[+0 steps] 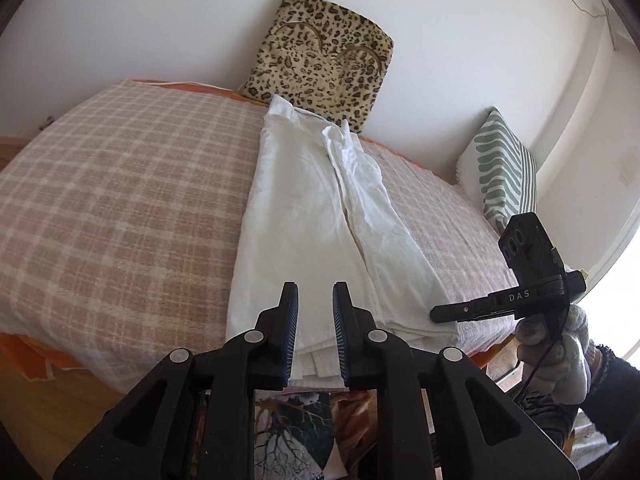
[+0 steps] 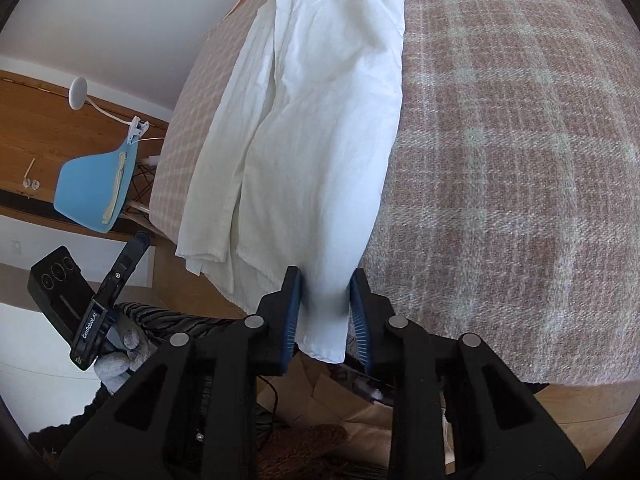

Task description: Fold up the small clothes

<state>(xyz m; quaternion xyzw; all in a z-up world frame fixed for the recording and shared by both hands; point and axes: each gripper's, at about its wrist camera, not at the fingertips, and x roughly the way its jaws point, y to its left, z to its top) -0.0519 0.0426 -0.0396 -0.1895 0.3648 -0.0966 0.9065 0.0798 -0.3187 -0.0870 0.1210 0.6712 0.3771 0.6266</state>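
White trousers (image 2: 304,128) long axis runs away from both; right gripper (image 2: 325,312) clamps near hem; left gripper (image 1: 315,334) slightly parted, empty, beside hem.

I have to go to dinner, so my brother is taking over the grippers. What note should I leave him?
Left gripper: fingers open, empty, by the near end of the white garment.
Right gripper: fingers shut on the garment's near corner.
Garment: lies as a long strip on the checked blanket, near end at the bed's edge.
Done: sides look folded in lengthwise.
Left: probably fold it end to end.
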